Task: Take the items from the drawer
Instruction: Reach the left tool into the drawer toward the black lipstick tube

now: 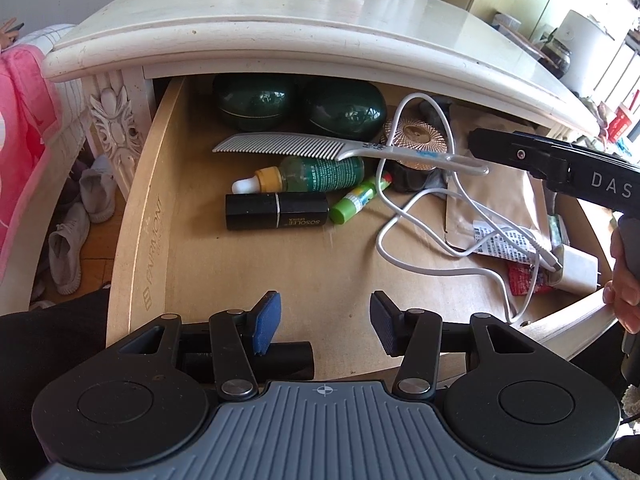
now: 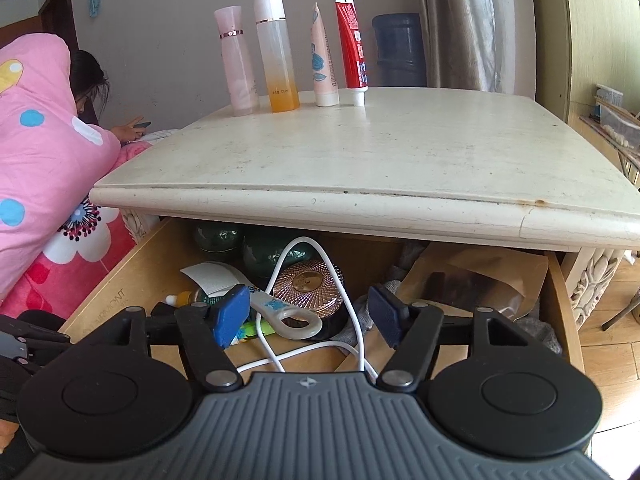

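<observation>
The right claw (image 2: 308, 320) stands apart around the comb (image 2: 276, 312) handle, its pads not visibly pressing; the left claw (image 1: 324, 324) hangs apart and empty over the bare near floor of the drawer (image 1: 156, 216). I judge the comb is mid-pickup: next, close squarely on the handle, clear of the white cable (image 1: 404, 216). Further back, the green jars (image 1: 300, 104) sit half-hidden under the desk (image 2: 360, 152), and what the brown envelope (image 2: 476, 276) covers is unreadable.

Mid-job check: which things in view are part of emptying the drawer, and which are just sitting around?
For the job:
- drawer
- comb
- dropper bottle
- black lipstick
- glue stick
- white cable
- green jars

Lying about:
- bottles and tubes on the tabletop
- shoes
- pink blanket
</observation>
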### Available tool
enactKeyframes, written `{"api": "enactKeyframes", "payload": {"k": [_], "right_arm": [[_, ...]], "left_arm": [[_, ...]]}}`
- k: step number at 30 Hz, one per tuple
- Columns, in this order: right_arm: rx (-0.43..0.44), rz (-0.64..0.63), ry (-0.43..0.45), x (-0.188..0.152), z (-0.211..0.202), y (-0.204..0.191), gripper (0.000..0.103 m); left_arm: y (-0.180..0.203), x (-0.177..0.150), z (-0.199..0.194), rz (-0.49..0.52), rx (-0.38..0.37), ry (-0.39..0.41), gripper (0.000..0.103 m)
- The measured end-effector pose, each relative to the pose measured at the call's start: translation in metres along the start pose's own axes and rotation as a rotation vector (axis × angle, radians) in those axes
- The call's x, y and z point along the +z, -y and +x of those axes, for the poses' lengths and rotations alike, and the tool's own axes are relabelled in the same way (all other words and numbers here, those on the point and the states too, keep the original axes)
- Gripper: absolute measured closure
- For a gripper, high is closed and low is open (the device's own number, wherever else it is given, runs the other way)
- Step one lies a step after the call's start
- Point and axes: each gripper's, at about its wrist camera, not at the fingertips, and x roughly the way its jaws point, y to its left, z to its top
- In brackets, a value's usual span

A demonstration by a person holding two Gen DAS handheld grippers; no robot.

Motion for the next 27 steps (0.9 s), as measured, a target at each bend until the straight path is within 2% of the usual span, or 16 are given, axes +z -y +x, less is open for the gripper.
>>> {"api": "enactKeyframes", "payload": {"k": [5,10,16,22,27], "right_arm": [[0.015,0.005,-0.015,0.001,0.002,0.002,0.035],[0.053,0.038,-0.029,0.002,0.003,0.007,0.035],[0.088,0.083,-0.032,0.003,0.003,0.014,0.038],[0.104,0.083,-0.037,0.001,0.003,0.015,0.039],[0.123,0.074,-0.048,0.002,0.004,0.015,0.040]], "left_arm": [[0.001,-0.001,-0.001,0.023,0.012,-0.007,0.051],[0.004,0.006,-0.007,0.063,0.055,0.029,0.050],[-0.001,0.024,-0.005,0.084,0.072,0.050,0.050],[-0.019,0.038,0.009,-0.001,0.030,0.018,0.050],[-0.027,0.042,0.013,-0.018,0.053,0.023,0.049]]}}
